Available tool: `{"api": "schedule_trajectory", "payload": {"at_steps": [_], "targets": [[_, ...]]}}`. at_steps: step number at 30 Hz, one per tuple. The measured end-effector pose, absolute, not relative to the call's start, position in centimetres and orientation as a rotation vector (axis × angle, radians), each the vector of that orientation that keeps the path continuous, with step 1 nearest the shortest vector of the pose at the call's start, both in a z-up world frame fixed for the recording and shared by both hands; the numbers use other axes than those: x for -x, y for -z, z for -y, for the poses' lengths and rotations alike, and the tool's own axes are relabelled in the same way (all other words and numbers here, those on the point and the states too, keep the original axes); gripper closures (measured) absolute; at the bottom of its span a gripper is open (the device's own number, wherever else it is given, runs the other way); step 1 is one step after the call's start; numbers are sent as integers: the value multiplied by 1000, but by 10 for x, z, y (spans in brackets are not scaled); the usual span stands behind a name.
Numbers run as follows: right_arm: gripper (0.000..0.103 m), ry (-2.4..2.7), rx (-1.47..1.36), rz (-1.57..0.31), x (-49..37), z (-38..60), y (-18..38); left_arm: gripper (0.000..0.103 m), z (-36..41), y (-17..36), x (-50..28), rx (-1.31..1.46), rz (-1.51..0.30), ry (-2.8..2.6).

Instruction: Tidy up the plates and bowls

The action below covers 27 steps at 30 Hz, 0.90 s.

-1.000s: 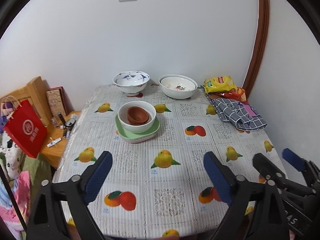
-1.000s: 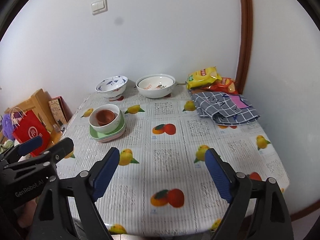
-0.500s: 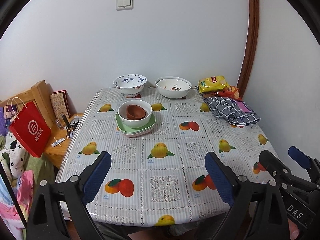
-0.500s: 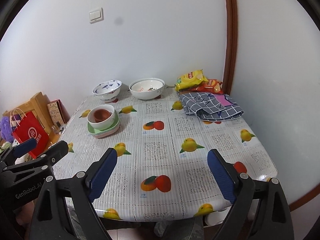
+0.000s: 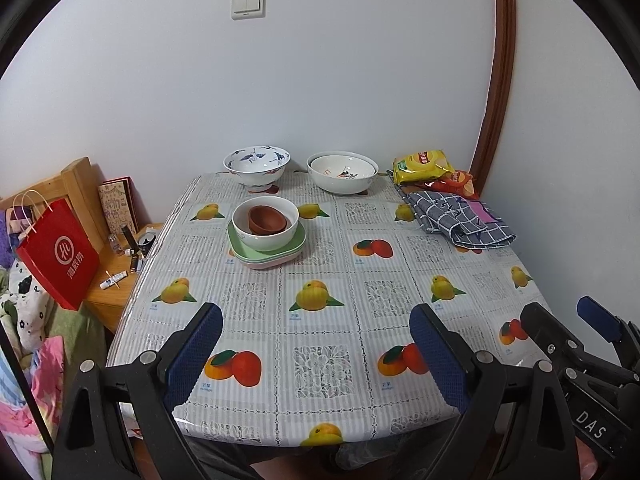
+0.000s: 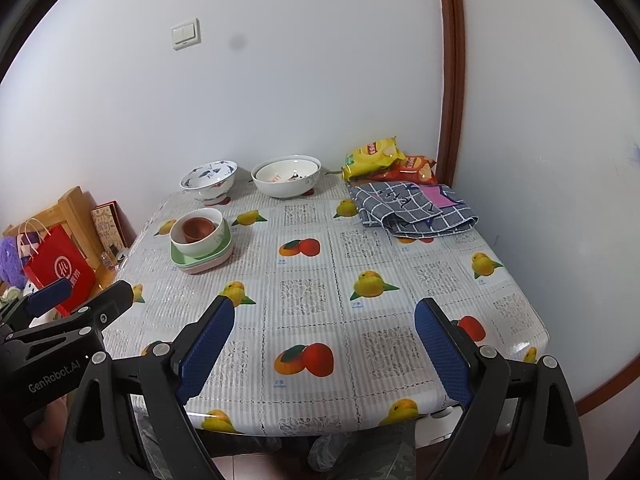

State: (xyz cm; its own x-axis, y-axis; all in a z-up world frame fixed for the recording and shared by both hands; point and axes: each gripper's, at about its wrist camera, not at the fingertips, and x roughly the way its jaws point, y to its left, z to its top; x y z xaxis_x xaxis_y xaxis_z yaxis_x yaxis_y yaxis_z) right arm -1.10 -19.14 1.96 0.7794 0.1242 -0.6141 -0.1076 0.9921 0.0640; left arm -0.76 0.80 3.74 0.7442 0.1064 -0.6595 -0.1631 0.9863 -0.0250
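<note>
From the left wrist, the left gripper [image 5: 316, 354] hung wide and empty over the near table [image 5: 320, 420] edge, well short of the stack [image 5: 266, 236]: a brown bowl [image 5: 267, 220] nested in a white bowl [image 5: 265, 229] on green plates [image 5: 298, 246], which looked finished. From the right wrist, the right gripper [image 6: 324, 348] likewise gaped with nothing in it, while the blue bowl [image 6: 209, 180] and big bowl [image 6: 286, 176] stood apart at the back, probably left to gather.

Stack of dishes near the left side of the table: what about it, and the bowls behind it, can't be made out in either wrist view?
- Plates: the white bowl covers them in both views; their count is unclear.
- Brown bowl: its base is hidden by the white bowl's wall.
- Back white bowl: the inner print is too small to read.
- Blue-patterned bowl: its inside is hidden by its near wall.
</note>
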Motion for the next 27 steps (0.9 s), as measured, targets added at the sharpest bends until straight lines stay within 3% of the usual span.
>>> {"api": "schedule_trajectory", "payload": {"at_steps": [27], "targets": [[12,-132,-38,-670,14,190,-19,8,-7,-35,13,83,-723,-157]]}}
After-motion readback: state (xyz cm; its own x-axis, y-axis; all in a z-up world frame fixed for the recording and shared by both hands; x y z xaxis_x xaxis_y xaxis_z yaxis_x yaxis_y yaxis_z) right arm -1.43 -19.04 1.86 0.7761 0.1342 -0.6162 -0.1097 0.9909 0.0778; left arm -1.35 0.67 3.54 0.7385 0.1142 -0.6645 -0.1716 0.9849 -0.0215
